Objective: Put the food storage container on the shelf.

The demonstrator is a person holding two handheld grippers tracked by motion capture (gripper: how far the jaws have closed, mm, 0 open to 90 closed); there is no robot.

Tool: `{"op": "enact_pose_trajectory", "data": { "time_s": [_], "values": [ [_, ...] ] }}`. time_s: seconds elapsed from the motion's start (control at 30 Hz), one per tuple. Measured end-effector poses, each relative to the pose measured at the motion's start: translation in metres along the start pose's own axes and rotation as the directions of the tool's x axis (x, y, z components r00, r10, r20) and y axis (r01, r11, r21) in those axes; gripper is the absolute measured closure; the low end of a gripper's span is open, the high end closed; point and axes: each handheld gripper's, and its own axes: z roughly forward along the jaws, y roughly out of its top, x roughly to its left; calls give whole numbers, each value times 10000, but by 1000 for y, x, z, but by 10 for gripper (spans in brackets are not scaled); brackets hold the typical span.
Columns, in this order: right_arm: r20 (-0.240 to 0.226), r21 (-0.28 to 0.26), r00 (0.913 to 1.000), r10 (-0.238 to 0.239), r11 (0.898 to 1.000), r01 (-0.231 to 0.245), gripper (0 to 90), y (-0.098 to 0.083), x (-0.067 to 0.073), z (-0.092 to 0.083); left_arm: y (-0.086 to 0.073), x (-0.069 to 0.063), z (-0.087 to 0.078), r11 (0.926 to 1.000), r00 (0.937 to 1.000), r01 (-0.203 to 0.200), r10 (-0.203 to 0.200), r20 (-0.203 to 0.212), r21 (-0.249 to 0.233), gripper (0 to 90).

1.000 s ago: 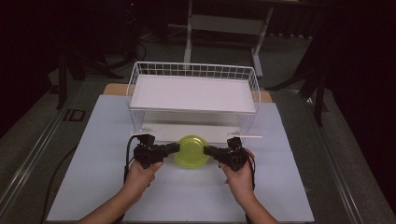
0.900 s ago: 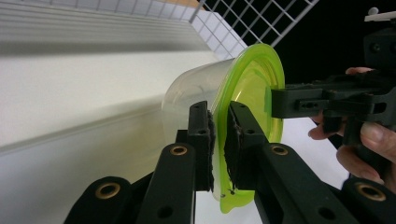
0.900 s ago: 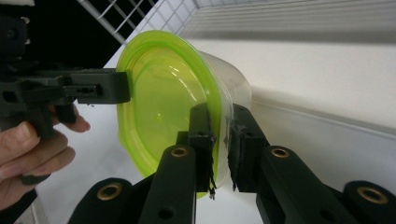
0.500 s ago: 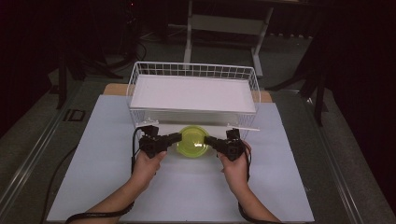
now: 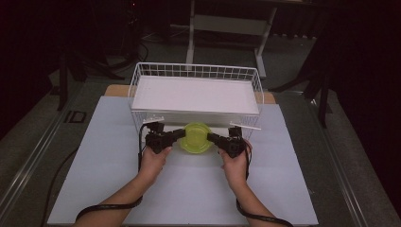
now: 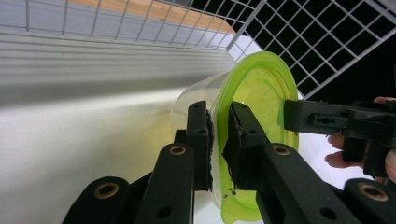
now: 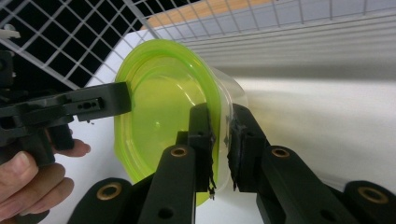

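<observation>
A round clear tub with a lime-green lid (image 5: 196,137) hangs just in front of the white wire basket (image 5: 196,71). My left gripper (image 5: 179,135) is shut on its left rim and my right gripper (image 5: 213,138) on its right rim. In the left gripper view the left gripper (image 6: 218,122) pinches the edge of the green lid (image 6: 261,79), with the right gripper (image 6: 299,116) on the far side. In the right gripper view the right gripper (image 7: 219,126) clamps the rim of the lid (image 7: 159,102), opposite the left gripper (image 7: 114,100).
The basket holds a flat white liner (image 5: 196,94) and stands at the back of a pale mat (image 5: 94,156) on the table. Cables (image 5: 108,205) trail from both grippers toward the near edge. A metal desk frame (image 5: 227,23) stands on the dark floor behind.
Both hands carried the tub away from the person, closer to the basket's front wall. Both grippers kept their hold on the rim.
</observation>
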Motion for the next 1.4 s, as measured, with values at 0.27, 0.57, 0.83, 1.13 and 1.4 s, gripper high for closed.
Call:
{"op": "enact_pose_trajectory", "data": {
  "time_s": [0.27,0.57,0.83,1.13,1.4],
  "values": [
    [180,-153,9995,267,9995,-264,803,2,-8,9,3,5,10,9998,9996,192,-191,-189,47,807],
    [276,-396,9984,489,9981,-478,702,9,-10,16,5,16,17,9978,9980,618,-614,140,-244,795],
    [374,-510,9963,780,9958,-761,684,9,-12,23,10,25,22,9919,9921,1251,-1249,99,-223,737],
    [420,-675,9921,1181,9911,-1151,661,8,-14,22,9,27,20,9886,9907,1343,-1355,-132,-676,577],
    [609,-775,9939,919,9932,-871,553,6,-15,20,5,26,16,9916,9933,1152,-1149,79,-588,548]
  ]
}}
